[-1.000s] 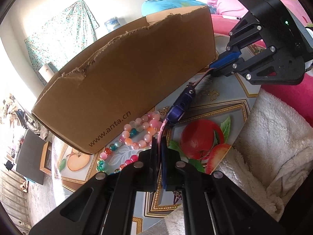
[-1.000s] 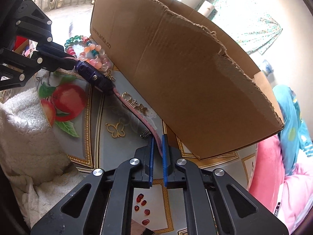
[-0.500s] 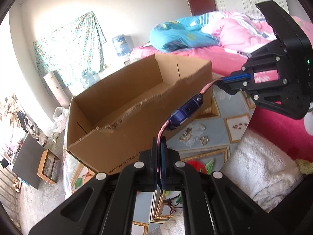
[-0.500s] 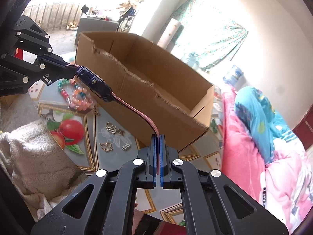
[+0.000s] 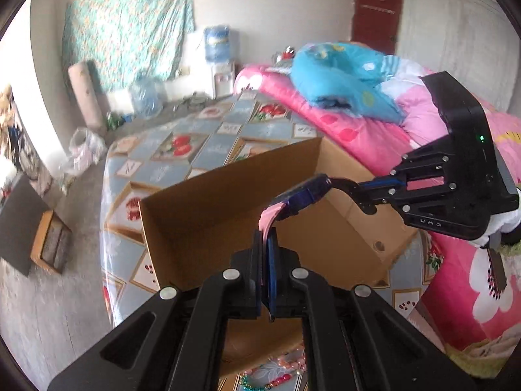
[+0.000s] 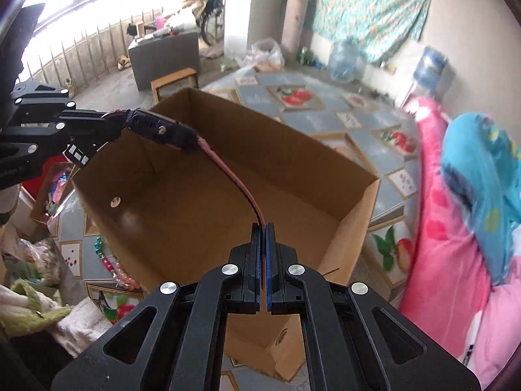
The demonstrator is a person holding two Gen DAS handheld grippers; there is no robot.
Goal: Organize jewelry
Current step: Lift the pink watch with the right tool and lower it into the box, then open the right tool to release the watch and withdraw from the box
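left tongs [image 5: 267, 254]: clenched on one pink strap end of the watch [image 6: 162, 128]
right tongs [image 6: 263, 238]: clenched on the other strap end
just changed: watch was down at the worktop [image 5: 182, 150], now hangs over the open cardboard box [image 6: 202, 202], so I guess drop-in comes next
bead bracelets [image 6: 112, 265]: below the tongs, beside the box, not yet packed
hard to see: box's near wall cut off; small charms hidden

We see the watch [image 6: 162, 129] strung between both jaws, above the open box [image 6: 351, 228], which lies ahead of and below them on the table [image 6: 312, 120]. Beads [image 6: 110, 265] lie on the table left of the right jaws, beside the box.
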